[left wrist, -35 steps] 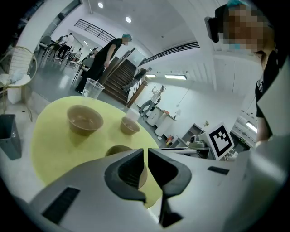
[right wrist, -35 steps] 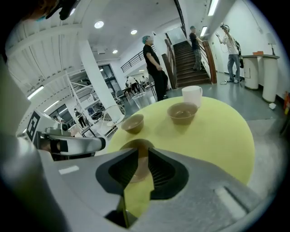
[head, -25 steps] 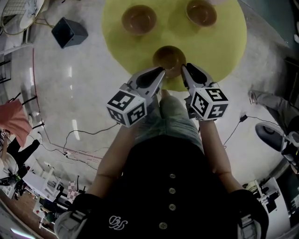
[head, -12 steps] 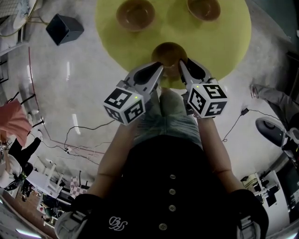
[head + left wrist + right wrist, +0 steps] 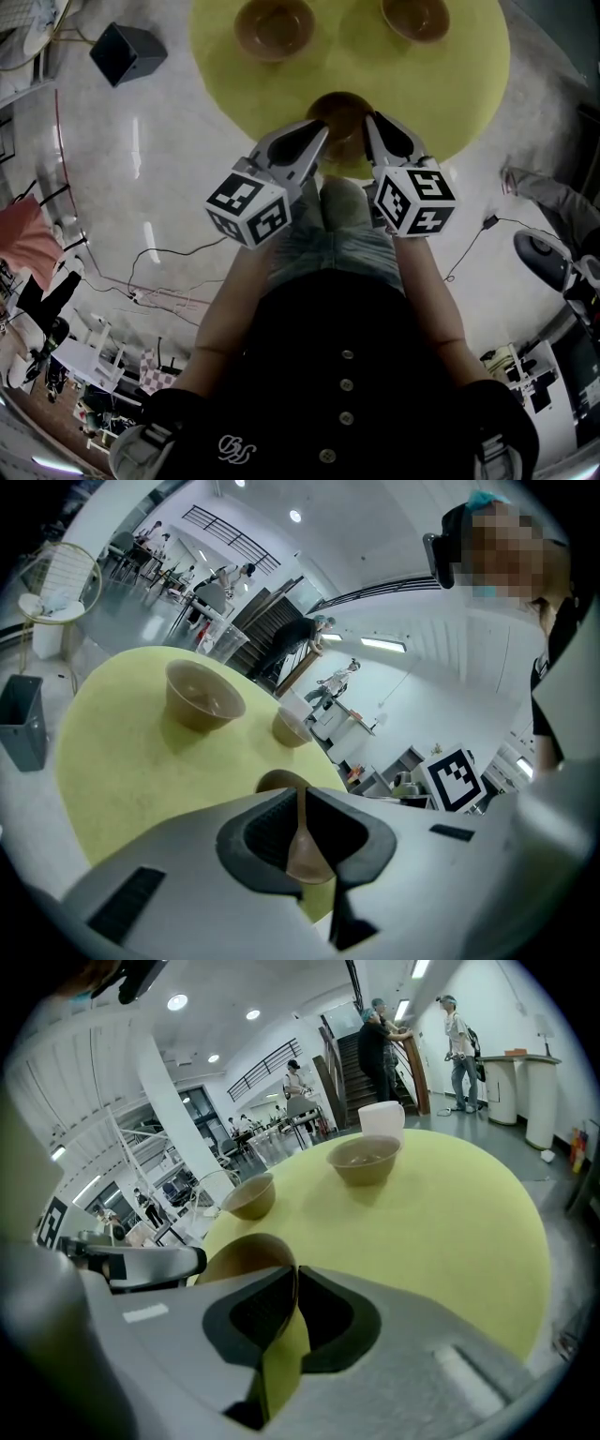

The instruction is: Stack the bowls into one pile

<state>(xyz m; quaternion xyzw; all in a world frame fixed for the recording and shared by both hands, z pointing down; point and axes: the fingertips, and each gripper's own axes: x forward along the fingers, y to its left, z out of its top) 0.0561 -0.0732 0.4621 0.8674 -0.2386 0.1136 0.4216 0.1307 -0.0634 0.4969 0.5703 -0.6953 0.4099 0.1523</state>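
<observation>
Three brown bowls stand on a round yellow table [image 5: 450, 84]: one at the back left [image 5: 274, 26], one at the back right [image 5: 415, 17], one at the near edge [image 5: 339, 111]. My left gripper [image 5: 323, 141] is shut on the near bowl's left rim, and brown wall shows between its pads [image 5: 302, 794]. My right gripper [image 5: 368, 122] has just been closing on the same bowl's [image 5: 246, 1252] right rim, and the thin wall sits pinched between its tips [image 5: 293, 1274]. Both far bowls [image 5: 202, 696] [image 5: 364, 1159] stand apart and upright.
A dark box [image 5: 127, 54] sits on the floor left of the table, and cables [image 5: 159, 272] trail across the floor below it. A person's leg and shoe [image 5: 539, 199] show at the right. Other people stand far off by stairs [image 5: 380, 1040].
The right gripper's tips have drawn together on the near bowl's rim. Both grippers stay at the bowl, and the picture has shifted only slightly.
</observation>
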